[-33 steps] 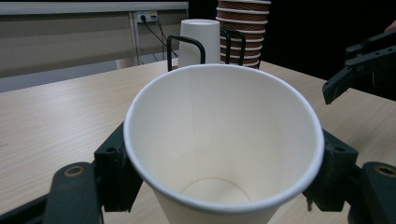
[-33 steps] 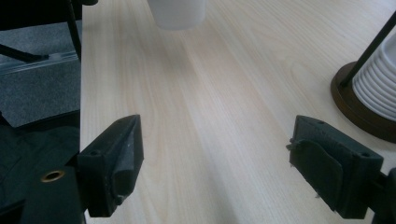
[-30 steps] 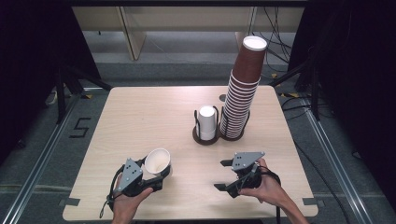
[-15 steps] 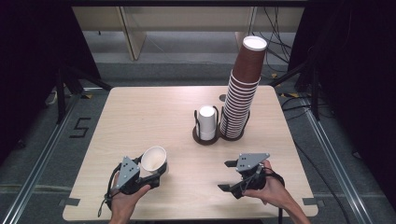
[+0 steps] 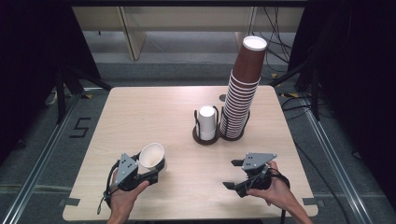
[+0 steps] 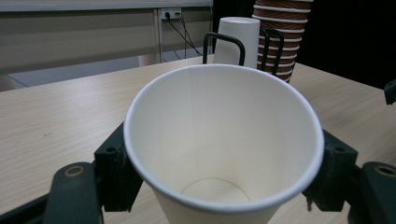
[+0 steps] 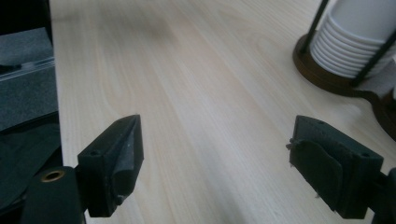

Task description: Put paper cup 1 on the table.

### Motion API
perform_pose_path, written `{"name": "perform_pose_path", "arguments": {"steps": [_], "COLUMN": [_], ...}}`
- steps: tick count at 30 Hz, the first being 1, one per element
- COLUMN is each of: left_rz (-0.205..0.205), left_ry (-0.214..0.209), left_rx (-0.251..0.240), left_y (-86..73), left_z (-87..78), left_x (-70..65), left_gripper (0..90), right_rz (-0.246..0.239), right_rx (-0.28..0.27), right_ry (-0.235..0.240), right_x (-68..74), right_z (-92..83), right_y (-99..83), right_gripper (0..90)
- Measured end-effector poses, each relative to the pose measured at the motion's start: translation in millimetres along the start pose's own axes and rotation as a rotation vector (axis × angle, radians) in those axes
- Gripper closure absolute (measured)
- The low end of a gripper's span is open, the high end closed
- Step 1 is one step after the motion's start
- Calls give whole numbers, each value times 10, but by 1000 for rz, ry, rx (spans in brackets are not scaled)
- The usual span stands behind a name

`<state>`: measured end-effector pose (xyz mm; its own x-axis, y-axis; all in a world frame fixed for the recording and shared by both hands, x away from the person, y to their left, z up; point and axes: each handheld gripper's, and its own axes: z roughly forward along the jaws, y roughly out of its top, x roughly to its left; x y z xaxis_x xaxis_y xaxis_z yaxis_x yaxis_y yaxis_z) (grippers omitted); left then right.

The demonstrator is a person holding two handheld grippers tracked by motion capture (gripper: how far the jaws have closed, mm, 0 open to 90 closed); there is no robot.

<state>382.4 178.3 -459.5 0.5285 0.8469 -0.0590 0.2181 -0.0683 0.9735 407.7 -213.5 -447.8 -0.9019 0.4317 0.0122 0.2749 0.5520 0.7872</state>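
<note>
Two grippers worked at the near edge of the table (image 5: 140, 107). At the near left, the left gripper (image 5: 150, 169) was clamped on a white cup (image 5: 152, 156), one black jaw pressing each side of the cup wall just below the rim. In the left gripper view the cup (image 6: 224, 144) sat upright between those jaws with its mouth open toward the camera and its inside empty. The cup was held low over the tabletop; whether its base touched the wood could not be told. At the near right, the right gripper (image 5: 235, 174) had its jaws spread wide with nothing between them, and in the right gripper view bare wood showed in the gap of the gripper (image 7: 215, 154). A hand (image 5: 275, 189) gripped its body from the near side. Toward the far middle of the table stood a dark holder (image 5: 206, 138) with a short stack of white cups (image 5: 207, 122) inside its wire posts. Touching it on the right, a tall stack of brown cups (image 5: 243, 93) rose from a second base and leaned slightly to the right. Both stacks stood well apart from either gripper.
</note>
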Motion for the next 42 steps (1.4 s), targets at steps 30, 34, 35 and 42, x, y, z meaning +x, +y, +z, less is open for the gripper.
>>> {"name": "perform_pose_path", "arguments": {"steps": [30,34,35,42], "left_rz": [-31,-26,-28,-35], "left_ry": [99,104,104,114], "left_rx": [7,14,10,22], "left_y": [143,164,167,218], "left_z": [231,314,339,479], "left_x": [316,341,347,449], "left_gripper": [262,262,262,261], "right_rz": [87,85,79,102], "right_rx": [4,1,0,1], "right_ry": [-39,-44,-48,-39], "right_x": [-56,-63,-69,-79], "right_z": [-49,-51,-55,-61], "right_y": [-155,-160,-160,-167], "right_gripper": [178,178,178,177]}}
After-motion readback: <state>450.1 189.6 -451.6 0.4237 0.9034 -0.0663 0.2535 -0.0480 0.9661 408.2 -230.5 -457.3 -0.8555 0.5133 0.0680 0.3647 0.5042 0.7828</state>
